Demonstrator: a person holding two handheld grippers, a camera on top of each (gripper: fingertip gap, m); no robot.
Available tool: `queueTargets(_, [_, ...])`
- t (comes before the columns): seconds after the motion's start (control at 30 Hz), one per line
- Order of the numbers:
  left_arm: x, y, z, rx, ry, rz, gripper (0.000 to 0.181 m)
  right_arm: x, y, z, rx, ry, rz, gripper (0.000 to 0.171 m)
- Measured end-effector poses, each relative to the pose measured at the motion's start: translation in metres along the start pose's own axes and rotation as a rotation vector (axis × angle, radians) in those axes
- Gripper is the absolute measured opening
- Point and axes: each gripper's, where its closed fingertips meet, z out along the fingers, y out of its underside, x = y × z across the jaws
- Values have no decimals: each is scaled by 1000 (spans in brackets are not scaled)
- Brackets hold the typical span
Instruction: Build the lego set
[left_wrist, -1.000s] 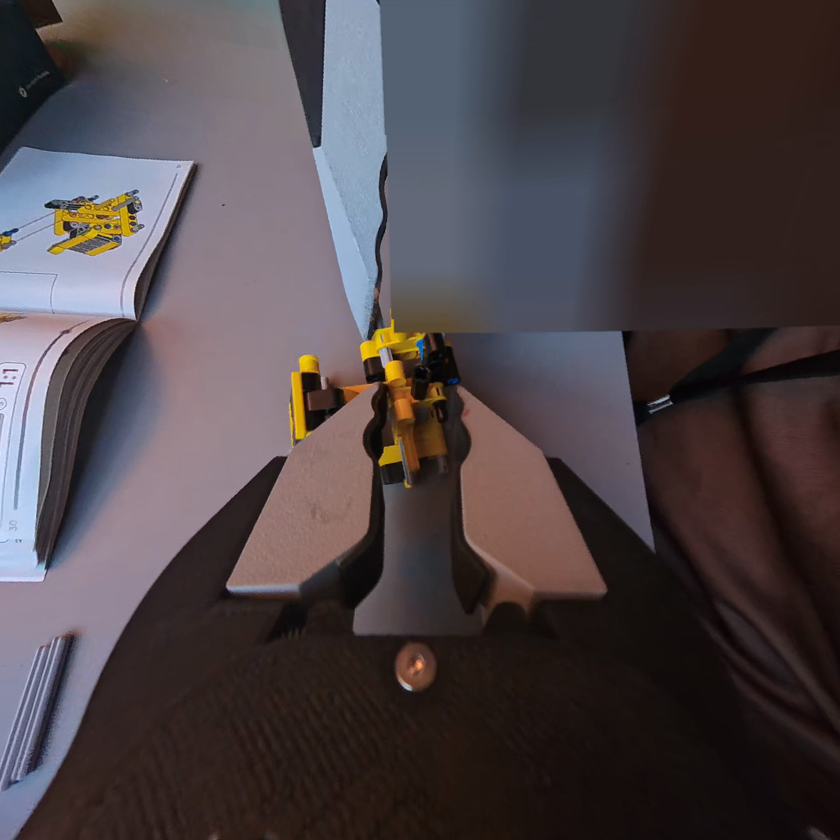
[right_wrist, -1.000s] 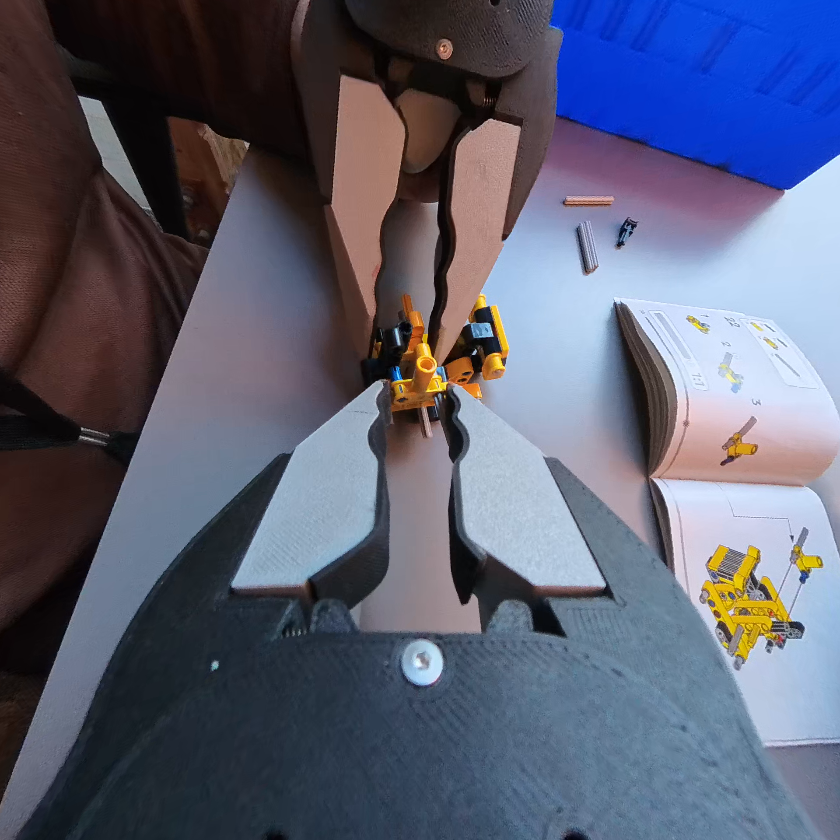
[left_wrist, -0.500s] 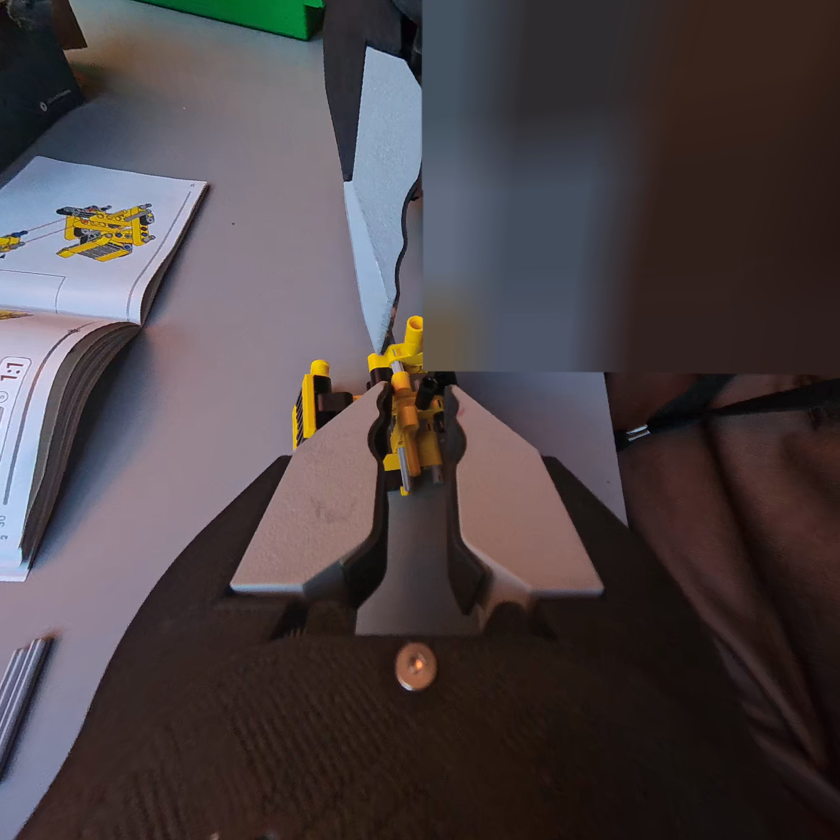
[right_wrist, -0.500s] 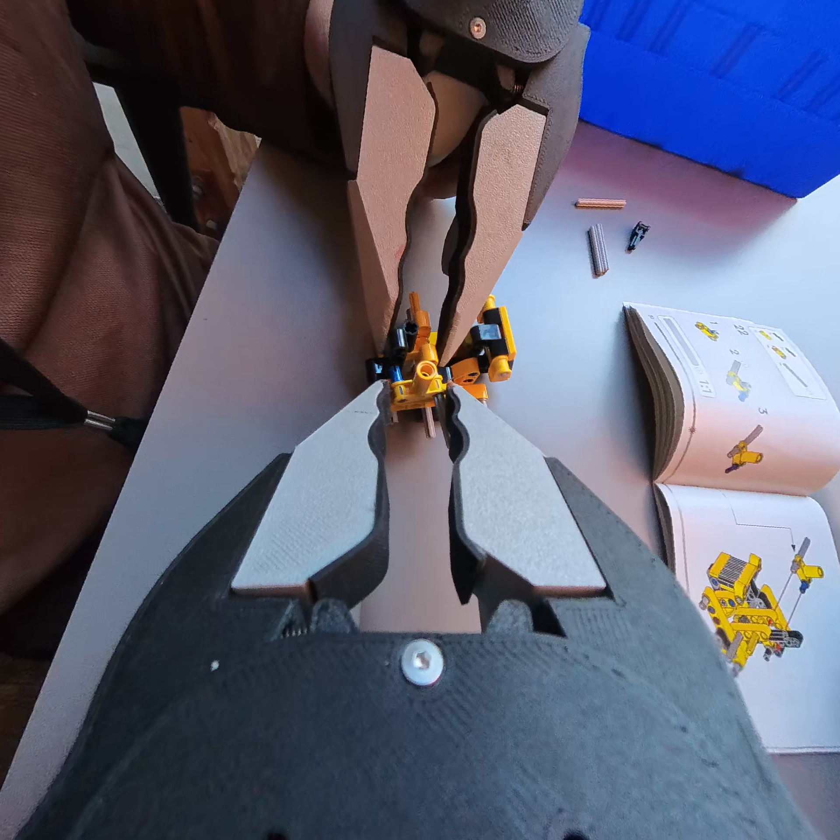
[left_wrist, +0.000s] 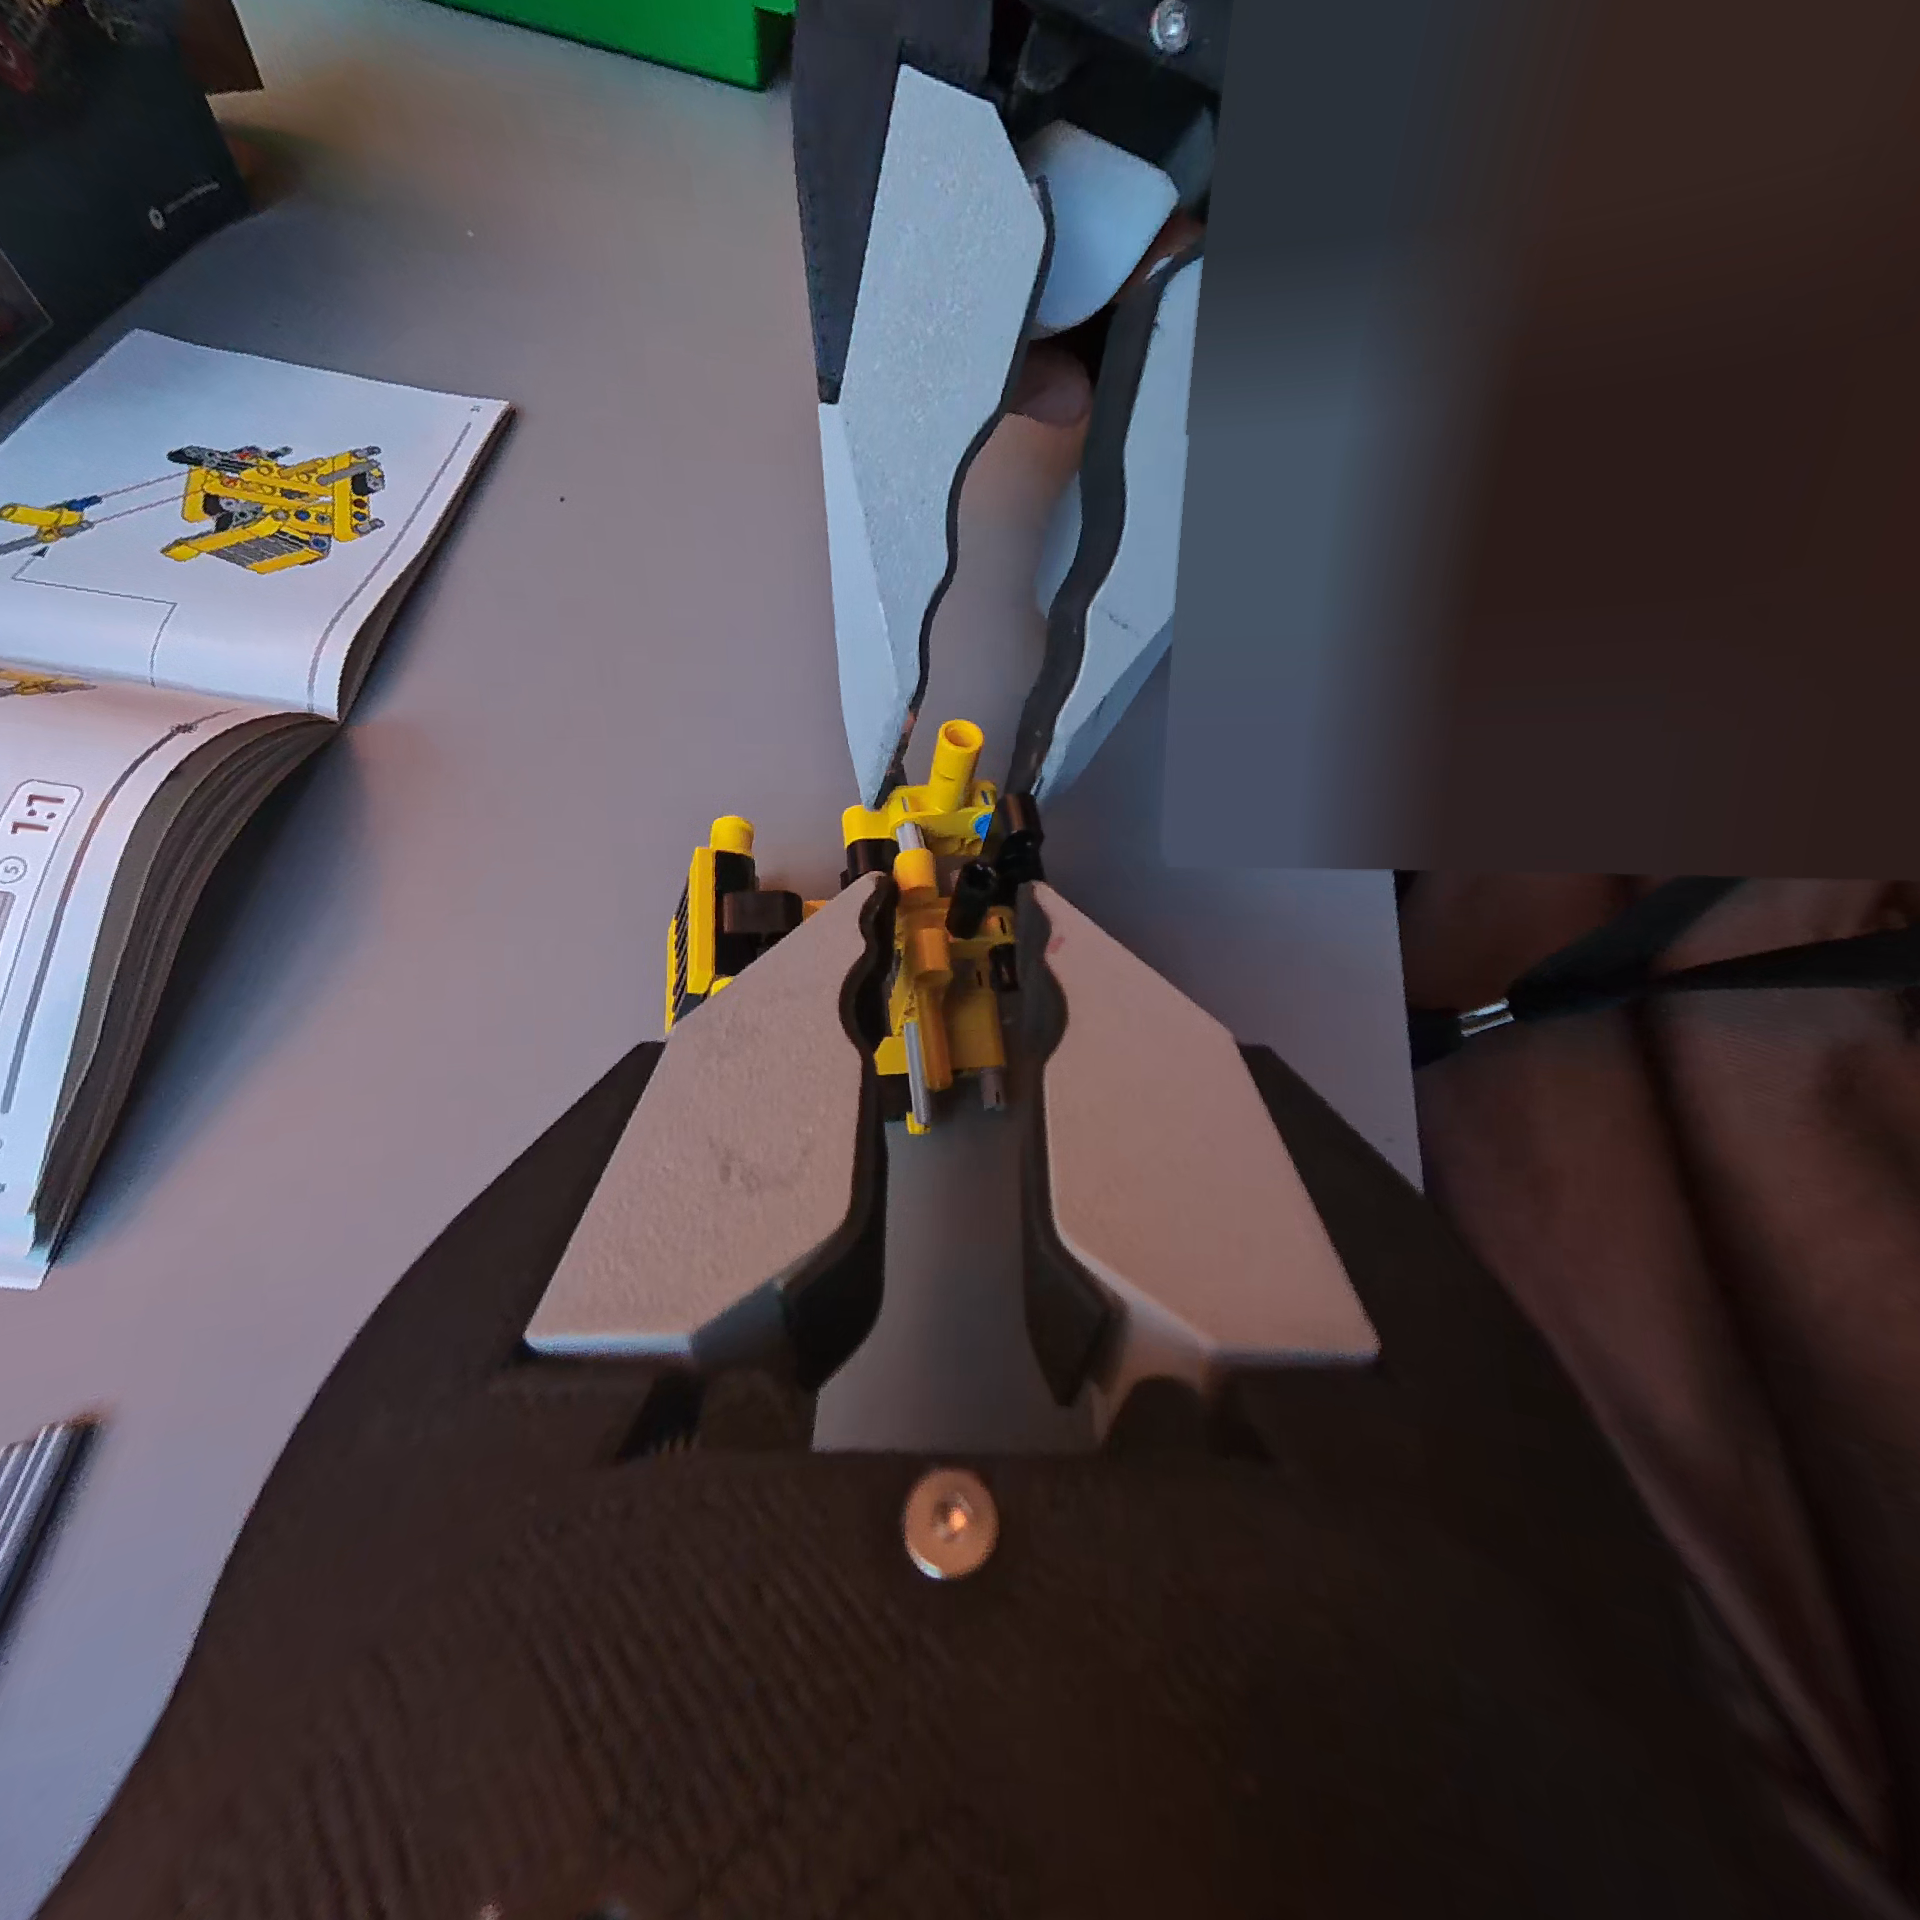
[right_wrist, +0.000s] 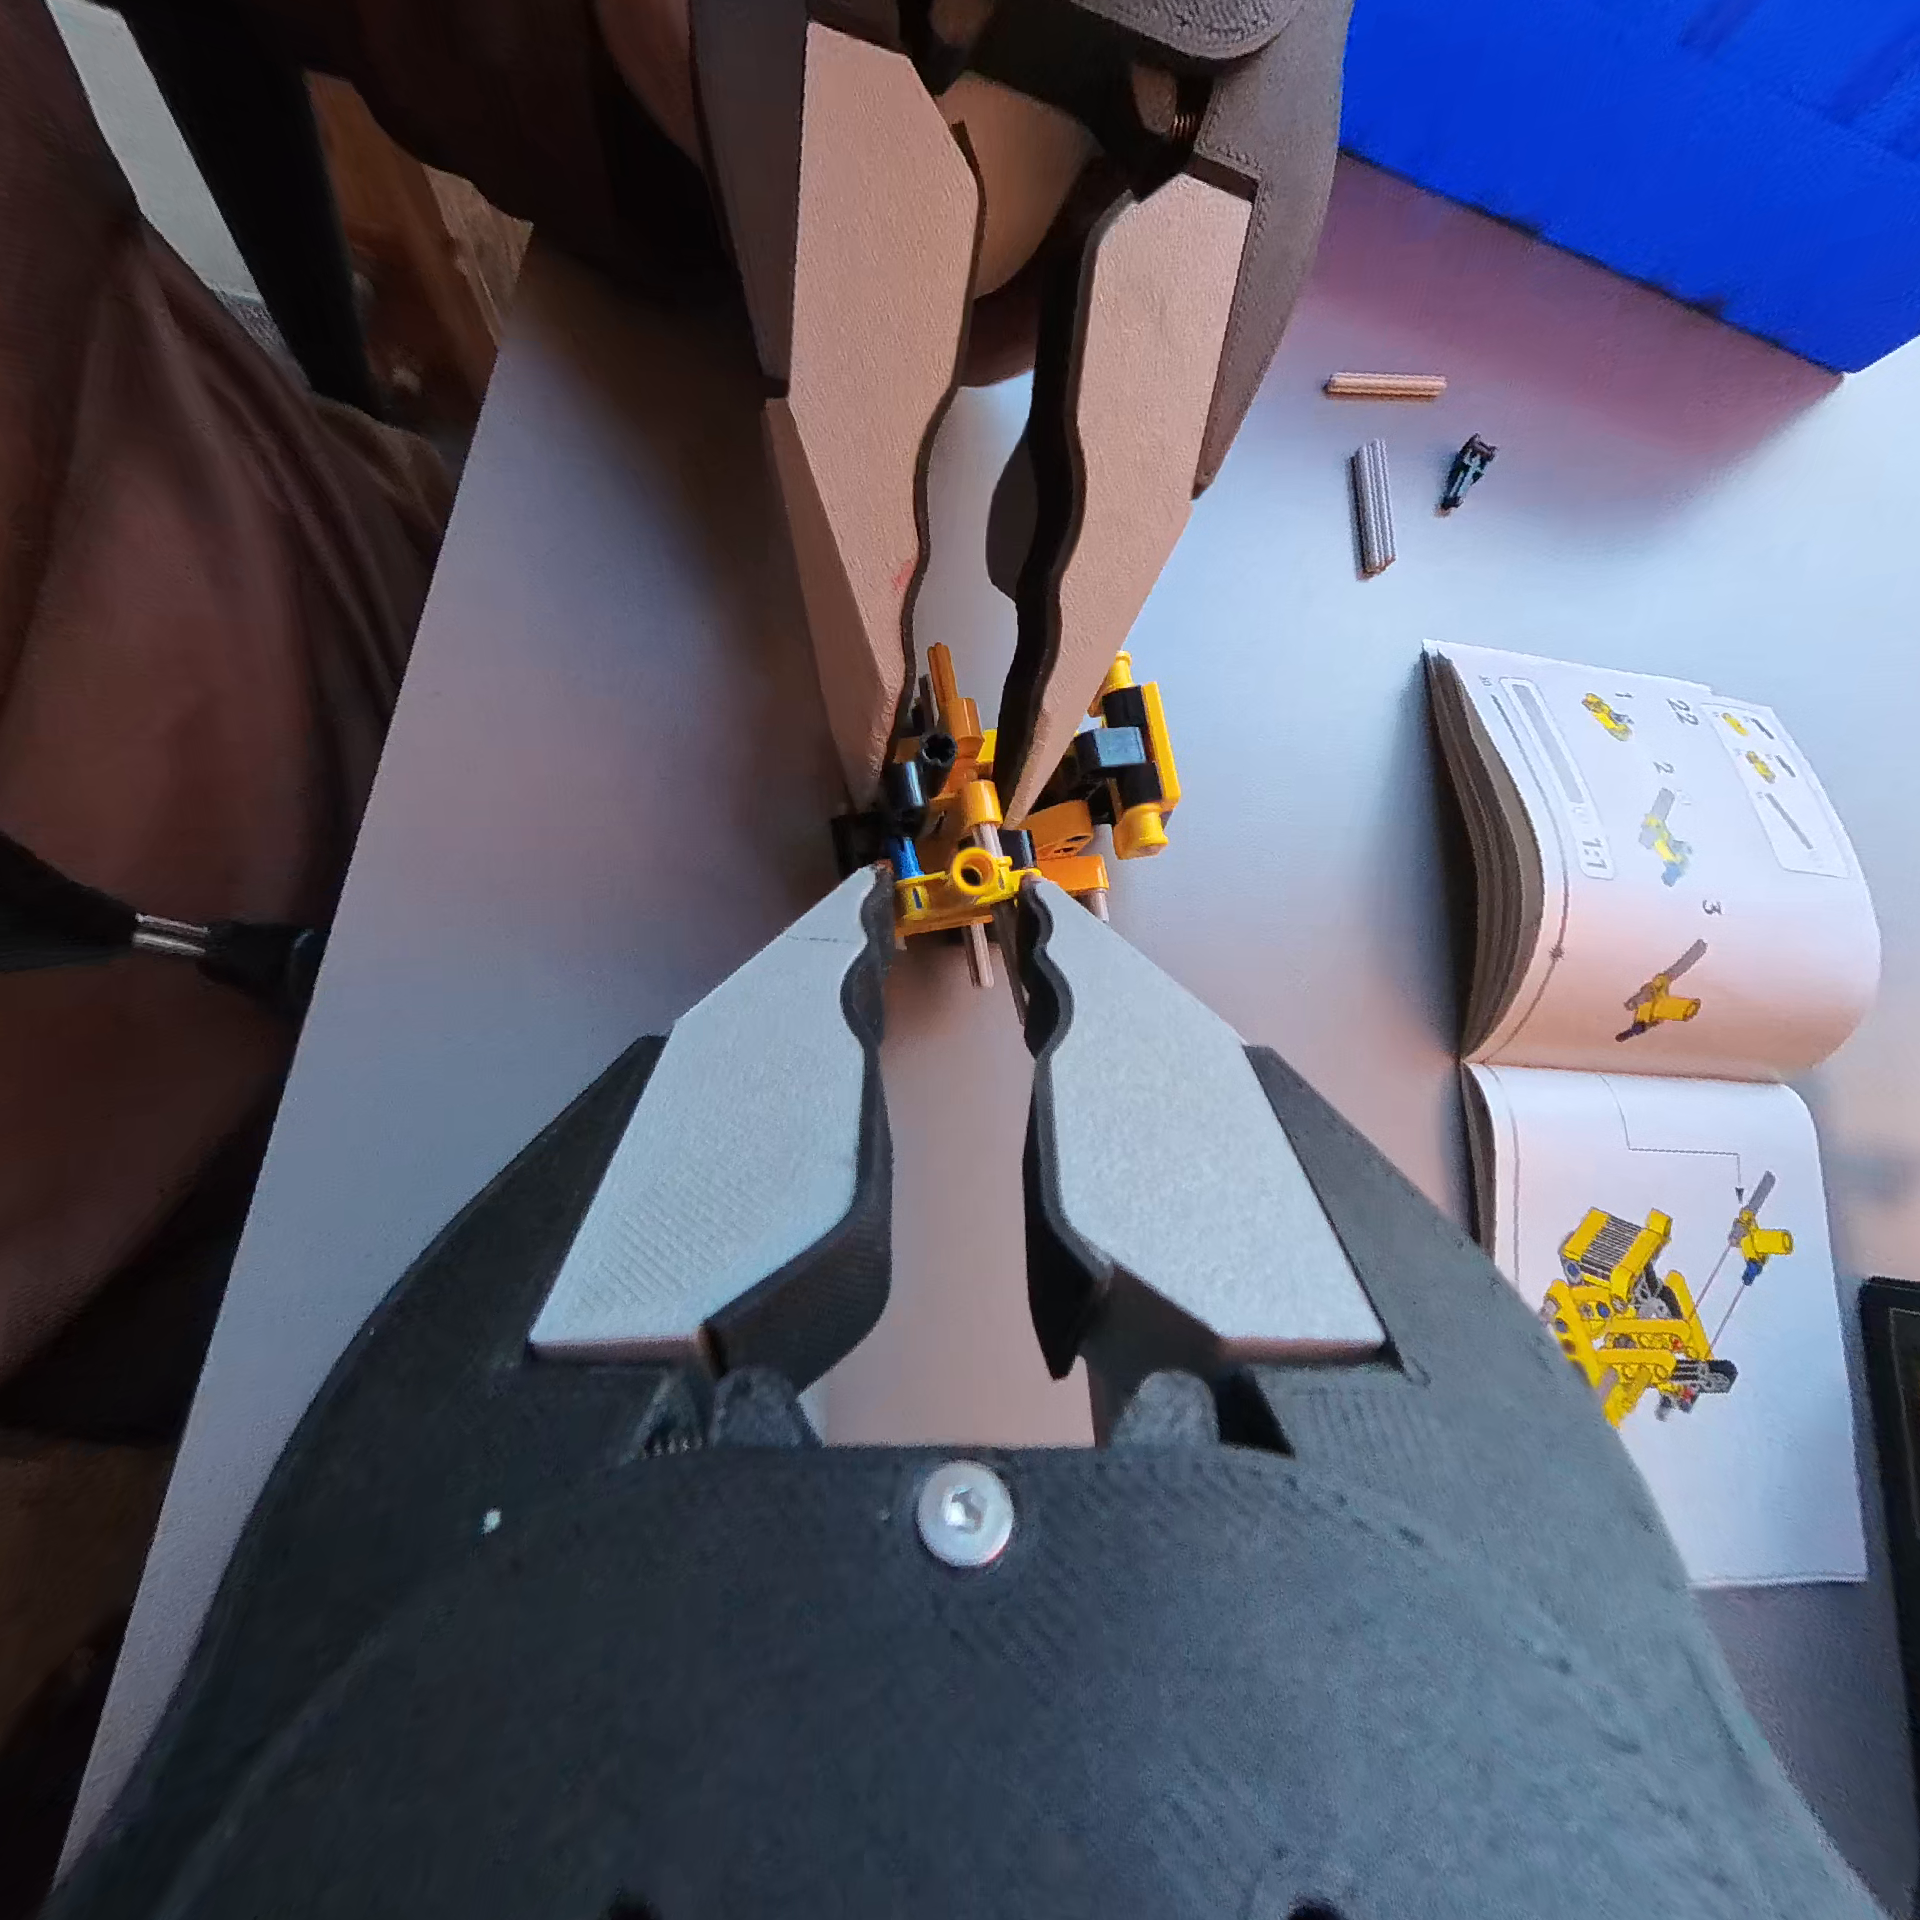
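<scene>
The yellow and black lego model (left_wrist: 940, 997) sits on the grey table (left_wrist: 499, 987) near its edge. My left gripper (left_wrist: 954, 899) is shut on the model's body. My right gripper (right_wrist: 951, 888) is shut on a small yellow connector with a grey axle (right_wrist: 961, 883), held against the model's end (right_wrist: 1132, 769). The two grippers face each other, tips almost touching. In the left wrist view the right gripper (left_wrist: 951, 795) comes in from above, with the connector (left_wrist: 951, 764) between its tips. In the right wrist view the left gripper (right_wrist: 951, 790) comes in from above.
The open instruction booklet (left_wrist: 229, 540) lies beside the model; it also shows in the right wrist view (right_wrist: 1662, 935). Loose parts lie beyond it: a grey axle (right_wrist: 1371, 509), a tan axle (right_wrist: 1382, 387), a black pin (right_wrist: 1465, 473). A blue bin (right_wrist: 1662, 156) and green box (left_wrist: 623, 31) stand behind. A person's clothing borders the table edge. The tips of both grippers are at nearly the same place. The black pin (right_wrist: 1465, 473) is about 20 centimeters from both grippers' fingertips.
Both grippers stay clamped. The two grippers have tilted more upright relative to each other, so more of each opposite gripper shows. The connector stays at the model's end.
</scene>
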Motion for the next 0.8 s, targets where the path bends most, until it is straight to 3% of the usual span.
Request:
queueTargets(0.27, [0,-1,2,-10,-50,5,20,1,2,0,-75,4,-8,20])
queueTargets(0.8, [-1,-1,2,4,-104,5,19,1,0,4,-33,-2,-7,19])
